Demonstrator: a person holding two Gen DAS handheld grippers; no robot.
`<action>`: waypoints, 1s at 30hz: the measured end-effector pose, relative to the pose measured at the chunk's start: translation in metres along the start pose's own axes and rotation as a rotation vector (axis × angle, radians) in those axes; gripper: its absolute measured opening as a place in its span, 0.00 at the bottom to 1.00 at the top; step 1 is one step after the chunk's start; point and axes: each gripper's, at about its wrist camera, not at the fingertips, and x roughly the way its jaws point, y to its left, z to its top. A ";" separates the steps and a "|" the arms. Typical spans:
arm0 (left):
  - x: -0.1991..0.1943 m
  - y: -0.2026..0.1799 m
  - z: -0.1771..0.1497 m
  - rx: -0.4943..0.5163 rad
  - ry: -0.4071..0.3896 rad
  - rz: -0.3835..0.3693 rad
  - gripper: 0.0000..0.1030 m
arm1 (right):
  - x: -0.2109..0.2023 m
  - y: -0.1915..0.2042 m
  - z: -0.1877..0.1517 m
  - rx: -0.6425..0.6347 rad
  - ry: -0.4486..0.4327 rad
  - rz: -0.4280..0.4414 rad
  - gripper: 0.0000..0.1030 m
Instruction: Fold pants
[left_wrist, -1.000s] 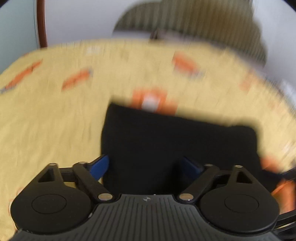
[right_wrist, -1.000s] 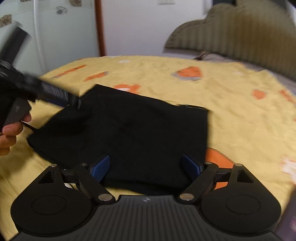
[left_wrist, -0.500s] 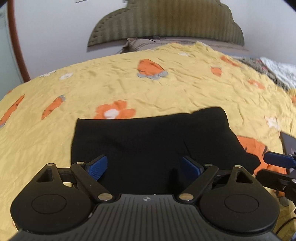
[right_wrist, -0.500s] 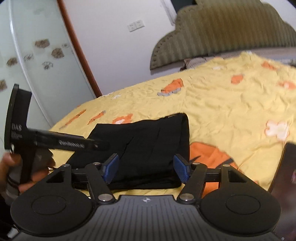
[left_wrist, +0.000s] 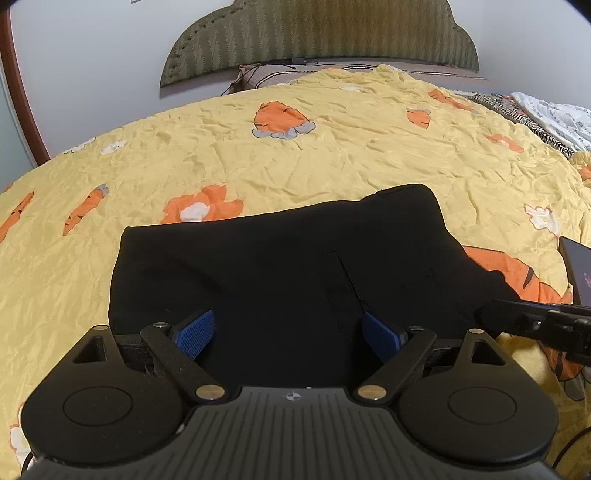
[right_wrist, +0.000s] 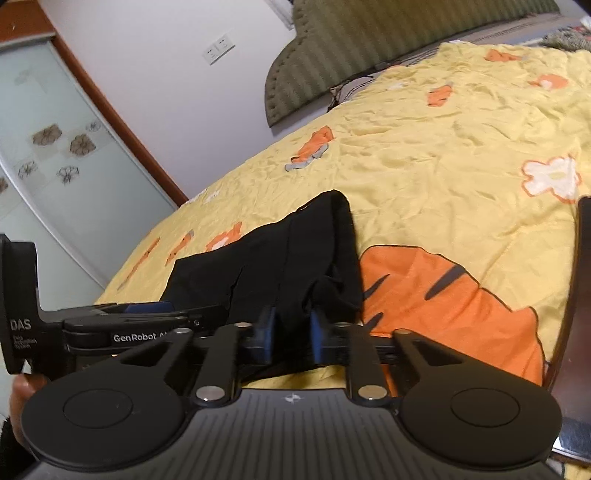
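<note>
Black folded pants (left_wrist: 280, 266) lie flat on the yellow bedspread (left_wrist: 332, 155). My left gripper (left_wrist: 288, 334) hovers over their near edge with its blue pads (left_wrist: 194, 332) wide apart and nothing pinched. In the right wrist view the pants (right_wrist: 280, 258) stretch away to the left. My right gripper (right_wrist: 292, 332) is closing at their near right corner, and bunched black cloth fills the narrow gap between its blue pads (right_wrist: 266, 328). The left gripper (right_wrist: 147, 314) shows side-on at the left of that view. The right gripper's tip (left_wrist: 517, 317) enters the left wrist view from the right.
A dark flat device (left_wrist: 576, 273) lies on the bedspread right of the pants, also at the right edge (right_wrist: 581, 295). An olive headboard (left_wrist: 317, 37) and pillow stand at the far end. Patterned bedding (left_wrist: 546, 114) lies far right. A glass door (right_wrist: 44, 166) is left.
The right gripper's pads came together on the pants' near corner and the gripper rolled. The left gripper shifted along the near edge, still wide apart.
</note>
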 end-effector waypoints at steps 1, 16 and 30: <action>0.000 0.000 0.000 0.001 0.001 -0.002 0.88 | -0.002 0.001 -0.001 0.001 -0.003 -0.010 0.13; 0.002 0.003 0.016 -0.002 0.002 -0.031 0.91 | -0.009 0.035 0.000 -0.211 -0.032 -0.141 0.13; 0.009 -0.007 0.024 0.037 0.005 -0.016 0.91 | -0.013 0.035 0.002 -0.257 -0.070 -0.182 0.43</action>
